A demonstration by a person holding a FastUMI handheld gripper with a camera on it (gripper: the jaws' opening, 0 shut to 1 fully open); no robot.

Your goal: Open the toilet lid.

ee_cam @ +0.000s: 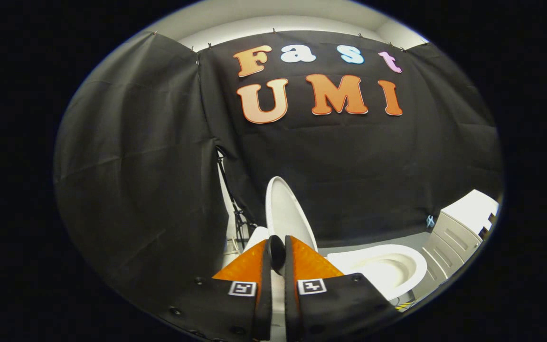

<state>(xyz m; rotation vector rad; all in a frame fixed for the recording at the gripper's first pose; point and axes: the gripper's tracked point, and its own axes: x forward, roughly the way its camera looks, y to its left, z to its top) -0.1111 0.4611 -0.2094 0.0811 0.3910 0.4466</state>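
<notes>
Toilet lid stands raised almost upright just beyond the tool, its edge running down between the two fingers, while the bowl lies open to the right. The fingers sit nearly closed, a narrow gap between them; whether both press on the lid I cannot tell. I'd judge it best to ease the lid gently back until it rests, then let go.

Legible text: none apart from the booth wall's lettering. Square black-and-white coded marker tags, one on each finger of the gripper; no readable characters on them.
</notes>
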